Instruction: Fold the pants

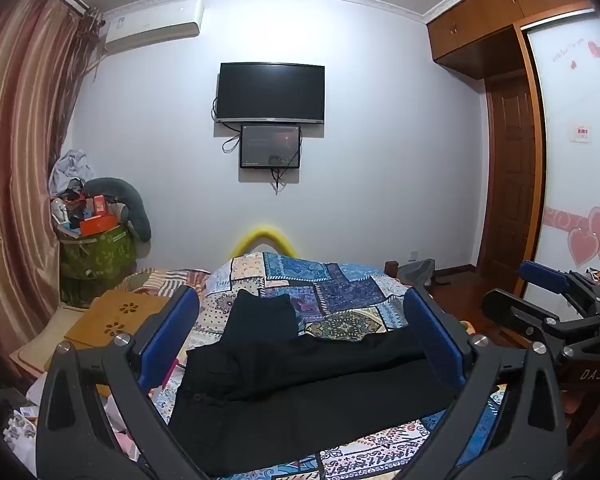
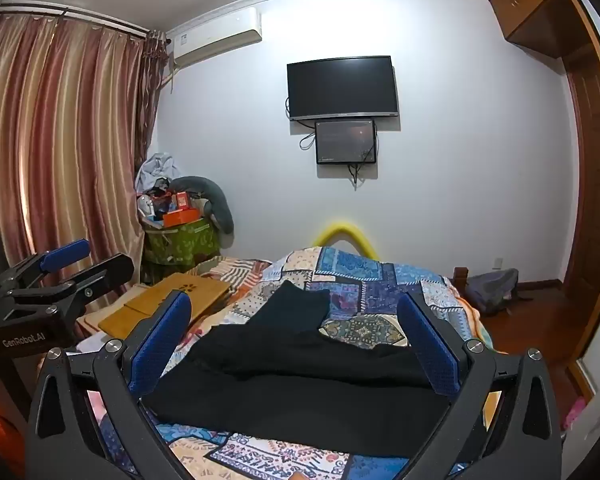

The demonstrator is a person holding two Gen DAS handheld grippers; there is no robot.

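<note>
1. On the bed point(image 1: 340, 292), near its close edge, the black pants point(image 1: 300, 384) lie spread across the patchwork cover, one leg running toward the far end, the rest lying crosswise toward the right side.
2. The left gripper point(image 1: 300, 336) hovers above the pants with its fingers point(image 1: 168, 332) wide and empty; the right gripper point(image 2: 294, 340) does the same, fingers point(image 2: 160, 340) wide and holding nothing.
3. The step in hand looks like the first grasp. To do it well, I judge each gripper should come down on an outer edge of the cloth, pinch both layers fully, and lift together so the fabric carries over evenly without bunching.
4. The far leg should probably be brought over the other first, with the seams lined up before pressing flat.
5. The pants are so dark that folds, waistband and hems are hard to make out; which end is the waist I cannot tell.
6. The near part of the pants is cut off behind the gripper frames, and the bed's close edge is out of sight.
</note>
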